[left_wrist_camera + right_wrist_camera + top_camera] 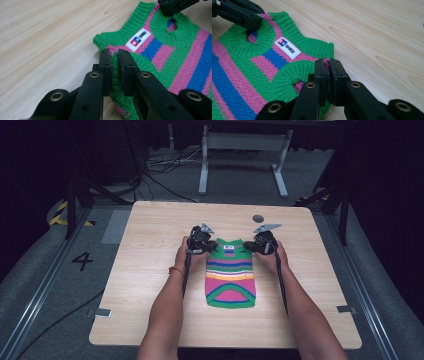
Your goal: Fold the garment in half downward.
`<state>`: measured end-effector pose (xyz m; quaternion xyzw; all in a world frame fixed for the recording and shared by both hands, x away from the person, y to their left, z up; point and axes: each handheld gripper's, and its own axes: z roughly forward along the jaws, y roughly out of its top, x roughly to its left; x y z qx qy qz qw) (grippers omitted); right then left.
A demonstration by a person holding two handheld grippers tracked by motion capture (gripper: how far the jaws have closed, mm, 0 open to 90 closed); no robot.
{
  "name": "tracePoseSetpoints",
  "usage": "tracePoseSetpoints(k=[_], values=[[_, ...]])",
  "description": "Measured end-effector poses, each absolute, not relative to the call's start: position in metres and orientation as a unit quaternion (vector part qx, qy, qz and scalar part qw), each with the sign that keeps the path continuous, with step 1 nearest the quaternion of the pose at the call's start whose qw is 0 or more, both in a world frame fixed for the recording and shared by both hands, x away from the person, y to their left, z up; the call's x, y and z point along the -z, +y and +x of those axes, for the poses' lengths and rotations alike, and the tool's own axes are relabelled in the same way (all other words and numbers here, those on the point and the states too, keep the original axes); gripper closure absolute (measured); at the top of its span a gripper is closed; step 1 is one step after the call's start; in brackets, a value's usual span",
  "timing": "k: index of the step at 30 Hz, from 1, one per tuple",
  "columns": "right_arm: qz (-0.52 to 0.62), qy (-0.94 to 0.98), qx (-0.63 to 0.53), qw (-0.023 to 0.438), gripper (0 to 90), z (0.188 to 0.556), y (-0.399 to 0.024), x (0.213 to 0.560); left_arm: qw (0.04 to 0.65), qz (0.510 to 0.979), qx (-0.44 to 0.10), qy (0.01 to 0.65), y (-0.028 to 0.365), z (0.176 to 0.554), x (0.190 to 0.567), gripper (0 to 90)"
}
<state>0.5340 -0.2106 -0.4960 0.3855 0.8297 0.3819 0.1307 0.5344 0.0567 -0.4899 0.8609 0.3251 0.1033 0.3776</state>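
Currently, the sweater (230, 273) lies flat near the middle of the table (150, 285), collar end away from the person. It is a small knitted garment in green, pink and blue stripes with a white label (138, 39) below the collar.

Handling: the knit is judged light, soft and limp. It will sag and fold under its own weight, and it stretches if pulled. It is not fragile, though loops could snag on jaw edges. The ribbed green shoulder edges beside the armholes give the firmest hold; a grip at both shoulders keeps the body hanging evenly.

Tool state: the left gripper (114, 65) is clamped on the ribbed edge at one shoulder, fabric pinched between its jaws. The right gripper (328, 75) is clamped likewise on the opposite shoulder.

Containers: none on the table. A small dark disc (258, 218) lies beyond the sweater, well apart from it.
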Motion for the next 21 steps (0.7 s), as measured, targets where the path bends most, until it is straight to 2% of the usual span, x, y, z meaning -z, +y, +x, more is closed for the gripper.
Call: tracePoseSetpoints(k=[9,21], values=[[0.348,0.826,-0.421,0.136,85.8,0.512,-0.219,0.471,0.391,0.871,-0.130,0.268,0.046,0.510,0.465,83.1],[0.281,0.830,-0.462,0.140,85.6,0.475,-0.230,0.443,0.412,0.869,-0.157,0.226,0.070,0.475,0.444,82.9]])
